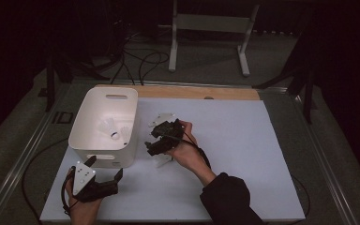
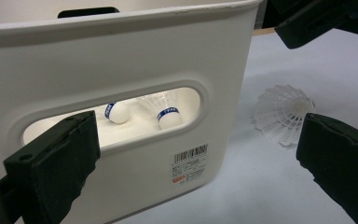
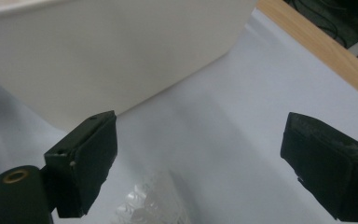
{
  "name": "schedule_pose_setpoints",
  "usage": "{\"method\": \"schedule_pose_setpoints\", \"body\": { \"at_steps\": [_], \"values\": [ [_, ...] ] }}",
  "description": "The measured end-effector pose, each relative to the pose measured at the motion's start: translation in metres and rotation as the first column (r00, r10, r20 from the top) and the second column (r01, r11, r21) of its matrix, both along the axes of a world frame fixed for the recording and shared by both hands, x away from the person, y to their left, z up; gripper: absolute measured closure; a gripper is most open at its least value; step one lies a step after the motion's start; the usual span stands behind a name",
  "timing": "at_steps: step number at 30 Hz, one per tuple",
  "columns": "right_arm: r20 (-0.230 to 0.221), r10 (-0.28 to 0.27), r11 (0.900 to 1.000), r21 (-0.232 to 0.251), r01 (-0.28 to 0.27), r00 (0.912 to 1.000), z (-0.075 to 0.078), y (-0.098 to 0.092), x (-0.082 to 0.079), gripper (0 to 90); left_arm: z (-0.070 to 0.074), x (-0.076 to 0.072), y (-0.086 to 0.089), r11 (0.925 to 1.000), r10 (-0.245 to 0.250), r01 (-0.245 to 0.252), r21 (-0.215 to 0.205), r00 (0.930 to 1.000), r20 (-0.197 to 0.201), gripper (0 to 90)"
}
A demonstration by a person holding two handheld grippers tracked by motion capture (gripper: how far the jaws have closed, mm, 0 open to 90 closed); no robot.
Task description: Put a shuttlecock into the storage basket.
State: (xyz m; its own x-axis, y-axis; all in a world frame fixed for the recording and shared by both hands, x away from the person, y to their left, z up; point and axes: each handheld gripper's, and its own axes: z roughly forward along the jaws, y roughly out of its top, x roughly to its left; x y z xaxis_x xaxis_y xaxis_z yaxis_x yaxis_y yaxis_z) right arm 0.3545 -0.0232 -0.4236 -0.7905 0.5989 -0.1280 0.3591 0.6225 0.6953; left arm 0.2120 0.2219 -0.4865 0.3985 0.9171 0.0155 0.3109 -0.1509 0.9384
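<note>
**Loose shuttlecock on the surface, right gripper poised over it**

High view: white bin (image 1: 104, 127) at the left of the white surface (image 1: 243, 154), two shuttlecocks (image 1: 109, 127) lying inside. Right gripper (image 1: 161, 138) just beside the bin's right wall, fingers spread, hovering over a pale shuttlecock (image 1: 161, 161) on the surface beneath it. Left gripper (image 1: 104, 169) at the bin's near wall, fingers apart, holding nothing.

Left gripper view: open fingers (image 2: 56, 163) framing the bin's handle slot (image 2: 112, 116); through it, two white cork heads with blue bands (image 2: 169, 116). Off to the right, the loose shuttlecock (image 2: 283, 114) lying on its side on the surface, skirt a white lattice, apparently plastic, fanned toward the camera. Well clear of the bin.

Right gripper view: fingers (image 3: 86, 161) wide open, nothing between them. Translucent skirt of the shuttlecock (image 3: 151, 205) at the bottom edge, below and between the fingers, not touched.

Likely risks: closing on the flimsy skirt rather than the cork could crush or spring it out sideways. Light thing, apt to roll away if nudged by one finger first. Close bin wall could catch the gripper on the lift.
</note>
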Motion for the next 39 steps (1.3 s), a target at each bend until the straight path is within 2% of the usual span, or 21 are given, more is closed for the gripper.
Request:
{"method": "schedule_pose_setpoints", "body": {
  "at_steps": [22, 28, 32, 39],
  "values": [
    [-0.048, -0.023, 1.0, -0.018, 0.022, 0.9986, -0.027, -0.009, -0.003, 12.5, 0.0, 0.0, 0.0, 1.0, 0.001, -0.001, 0.0, 1.0, -0.001, 0.0],
    [-0.061, -0.02, 0.999, -0.046, 0.017, 0.9979, -0.036, -0.006, -0.003, 13.7, 0.0, 0.0, 0.0, 1.0, 0.001, -0.001, 0.0, 1.0, -0.001, 0.0],
    [-0.065, -0.036, 0.998, -0.06, 0.032, 0.9972, -0.041, -0.002, -0.002, 16.1, 0.0, 0.0, 0.0, 1.0, 0.0, 0.0, 0.002, 1.0, -0.002, 0.0],
    [-0.065, -0.026, 0.993, -0.115, 0.018, 0.9975, -0.048, 0.001, -0.003, 26.7, 0.0, 0.0, 0.0, 1.0, 0.001, -0.001, -0.001, 1.0, 0.001, 0.0]
  ]
}}
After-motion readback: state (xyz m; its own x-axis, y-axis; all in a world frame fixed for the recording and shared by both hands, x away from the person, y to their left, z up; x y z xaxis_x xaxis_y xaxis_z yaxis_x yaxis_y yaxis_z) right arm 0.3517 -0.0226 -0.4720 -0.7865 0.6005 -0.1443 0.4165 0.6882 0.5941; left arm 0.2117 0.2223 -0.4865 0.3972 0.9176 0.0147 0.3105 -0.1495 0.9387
